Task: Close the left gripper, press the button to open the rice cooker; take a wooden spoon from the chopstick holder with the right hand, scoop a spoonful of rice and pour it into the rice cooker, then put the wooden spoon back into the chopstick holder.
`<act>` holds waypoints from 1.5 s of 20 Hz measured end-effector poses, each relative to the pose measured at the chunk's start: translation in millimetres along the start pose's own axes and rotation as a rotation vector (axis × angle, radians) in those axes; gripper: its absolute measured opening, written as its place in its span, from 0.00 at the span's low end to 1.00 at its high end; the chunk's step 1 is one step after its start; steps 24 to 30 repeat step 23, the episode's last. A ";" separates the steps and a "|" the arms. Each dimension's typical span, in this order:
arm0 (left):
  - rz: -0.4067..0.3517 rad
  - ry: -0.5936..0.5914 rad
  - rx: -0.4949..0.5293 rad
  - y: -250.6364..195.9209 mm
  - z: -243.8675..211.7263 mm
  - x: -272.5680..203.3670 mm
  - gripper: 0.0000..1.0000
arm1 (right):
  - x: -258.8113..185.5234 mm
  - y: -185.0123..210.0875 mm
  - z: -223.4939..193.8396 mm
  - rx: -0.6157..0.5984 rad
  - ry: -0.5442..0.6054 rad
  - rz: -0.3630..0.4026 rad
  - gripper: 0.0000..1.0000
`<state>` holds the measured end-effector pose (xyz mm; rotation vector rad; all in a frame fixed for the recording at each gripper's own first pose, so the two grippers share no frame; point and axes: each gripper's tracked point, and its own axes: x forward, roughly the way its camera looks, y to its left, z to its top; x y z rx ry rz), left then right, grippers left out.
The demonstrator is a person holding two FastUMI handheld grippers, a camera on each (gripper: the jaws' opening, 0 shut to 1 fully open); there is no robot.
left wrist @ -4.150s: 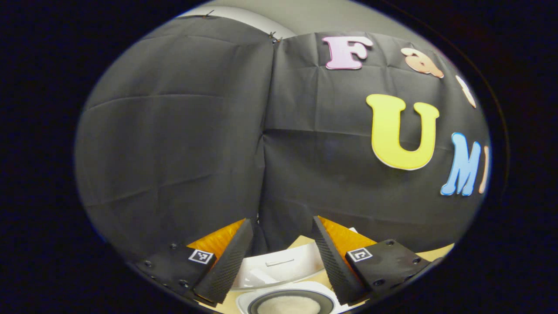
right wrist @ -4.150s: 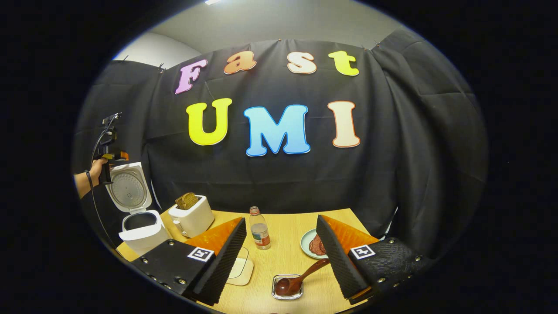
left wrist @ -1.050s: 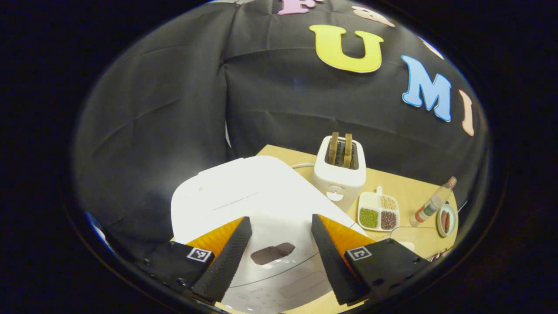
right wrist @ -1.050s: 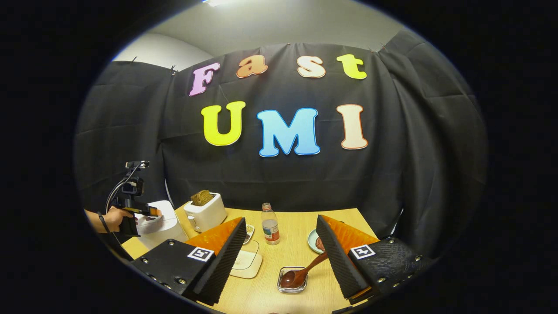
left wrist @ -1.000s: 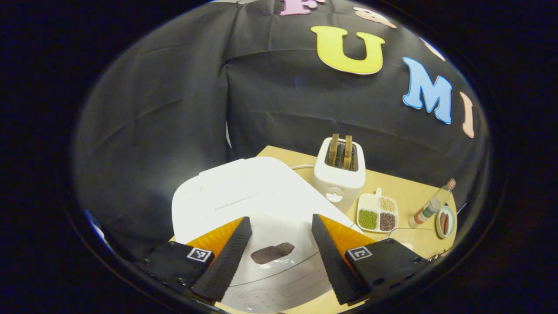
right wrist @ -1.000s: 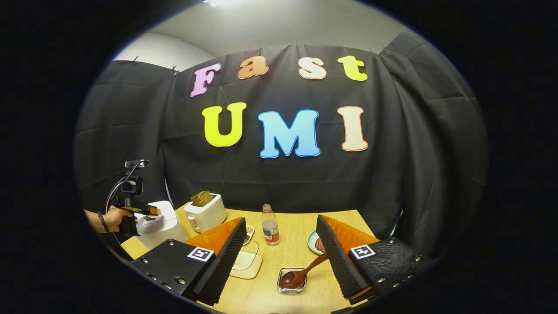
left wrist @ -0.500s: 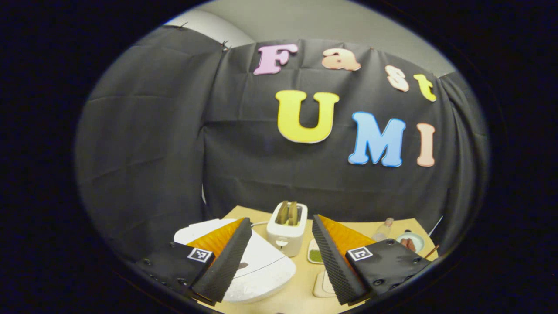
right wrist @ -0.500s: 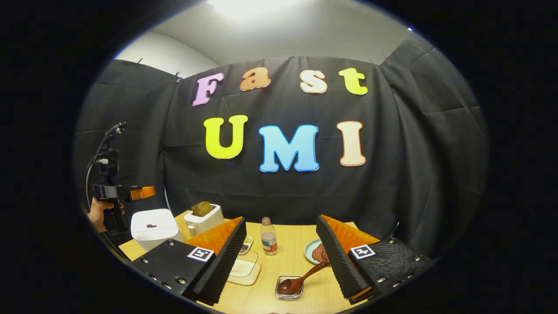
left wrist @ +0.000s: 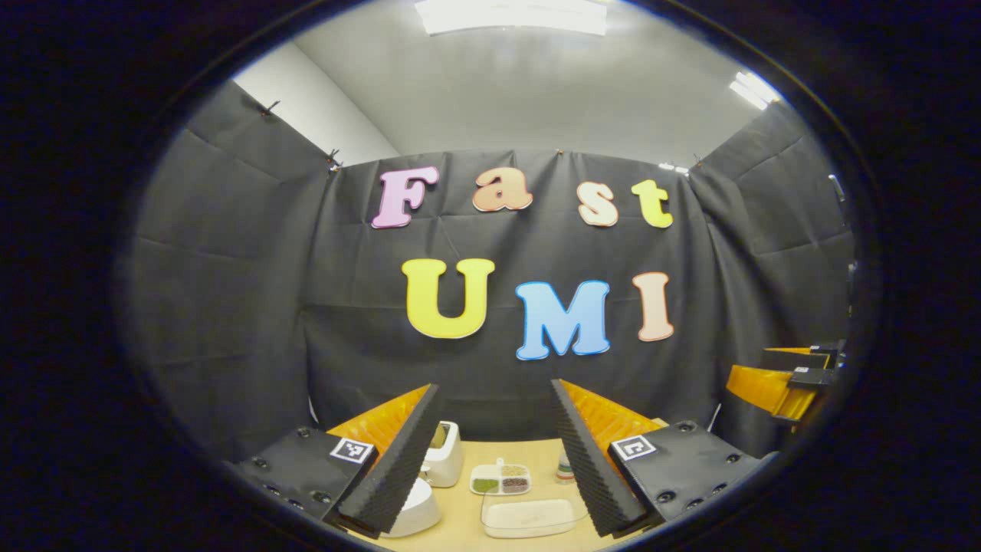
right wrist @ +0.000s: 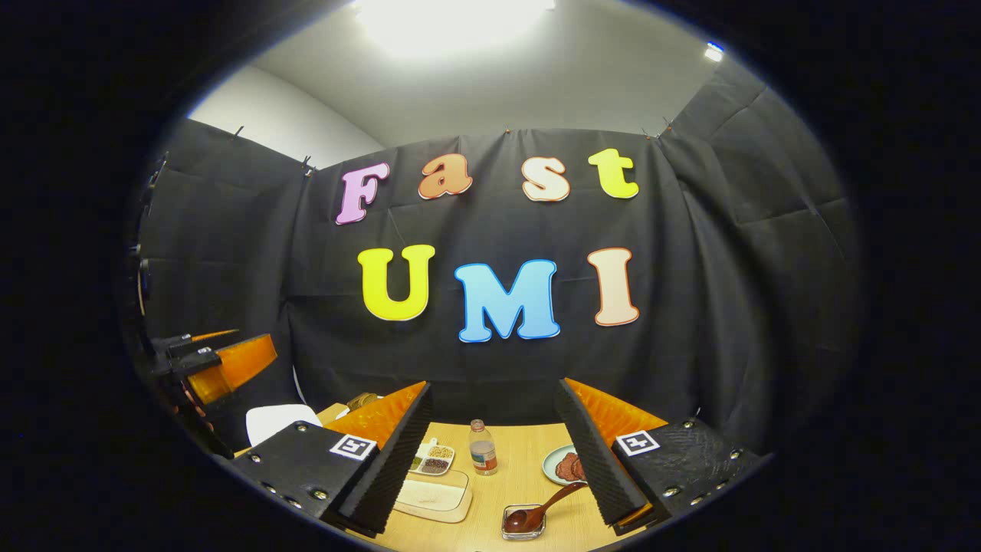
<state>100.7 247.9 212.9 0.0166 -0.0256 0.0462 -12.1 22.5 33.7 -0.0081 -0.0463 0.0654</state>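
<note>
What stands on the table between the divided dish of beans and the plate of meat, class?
A small bottle stands between the divided dish and the plate, seen in the right gripper view.

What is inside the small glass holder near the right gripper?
The wooden spoon sits in the glass holder, bowl end down, its handle leaning out toward the right gripper. Whatever lies under the bowl is covered.

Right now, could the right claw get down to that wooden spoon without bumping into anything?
Probably yes. The right claw is open and holds nothing, and the wooden spoon lies just below it in a small glass dish, its handle slanting up between the fingers. The bottle and plate stand farther back.
</note>
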 end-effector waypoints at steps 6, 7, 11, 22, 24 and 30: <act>-0.017 0.021 -0.013 -4.1 -9.9 -5.2 0.96 | -6.7 -1.2 9.2 0.002 -0.018 -0.020 0.94; -0.013 0.021 -0.016 -3.6 -9.1 -6.8 0.95 | -7.6 -1.8 8.9 0.002 -0.017 -0.023 0.94; -0.008 0.027 -0.018 -0.9 -9.8 -8.2 0.97 | -7.7 1.1 8.0 0.002 -0.012 -0.026 0.94; -0.012 0.047 -0.016 11.1 -19.1 -12.8 0.96 | -4.6 13.6 1.0 0.000 0.001 -0.025 0.98; -0.026 0.051 -0.019 8.8 -24.5 -11.7 0.96 | -7.2 9.5 -0.2 -0.002 -0.001 -0.032 0.98; -0.026 0.051 -0.019 8.8 -24.5 -11.7 0.96 | -7.2 9.5 -0.2 -0.002 -0.001 -0.032 0.98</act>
